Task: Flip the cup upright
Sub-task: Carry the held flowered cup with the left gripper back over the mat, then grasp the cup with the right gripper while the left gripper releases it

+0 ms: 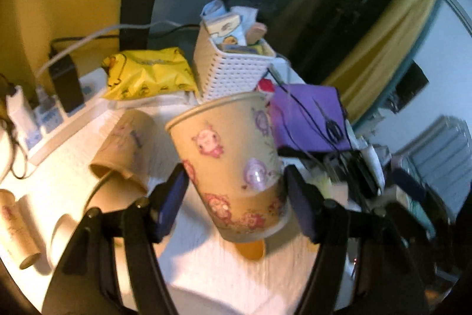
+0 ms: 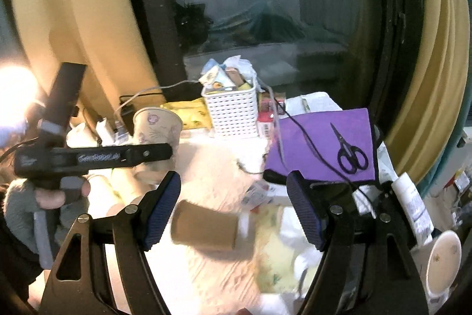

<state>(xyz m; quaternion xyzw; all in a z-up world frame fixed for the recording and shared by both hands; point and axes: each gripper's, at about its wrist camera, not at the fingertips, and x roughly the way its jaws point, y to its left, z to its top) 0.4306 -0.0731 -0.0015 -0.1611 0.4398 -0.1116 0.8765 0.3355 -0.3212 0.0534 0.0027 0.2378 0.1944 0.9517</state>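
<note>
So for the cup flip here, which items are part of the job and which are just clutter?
Job:
- printed paper cup, mouth up, tilted, between the left hand-held gripper's fingers
- brown cup lying on its side ahead of the open right hand-held gripper

Clutter:
- white basket
- scissors on purple sheet
- yellow packet

The right gripper (image 2: pixel 234 208) has its blue-padded fingers (image 2: pixel 163 208) spread wide, nothing between them touching the pads. Ahead on the white table (image 2: pixel 218 167) a brown paper cup (image 2: pixel 205 229) lies on its side, blurred. At left, the left gripper (image 2: pixel 153 152) holds a patterned cup (image 2: pixel 156 123) with its mouth upward, above the table. Farther back stands a white perforated basket (image 2: pixel 233 112); to the right black scissors (image 2: pixel 349 152) lie on a purple sheet (image 2: pixel 315 143)
</note>
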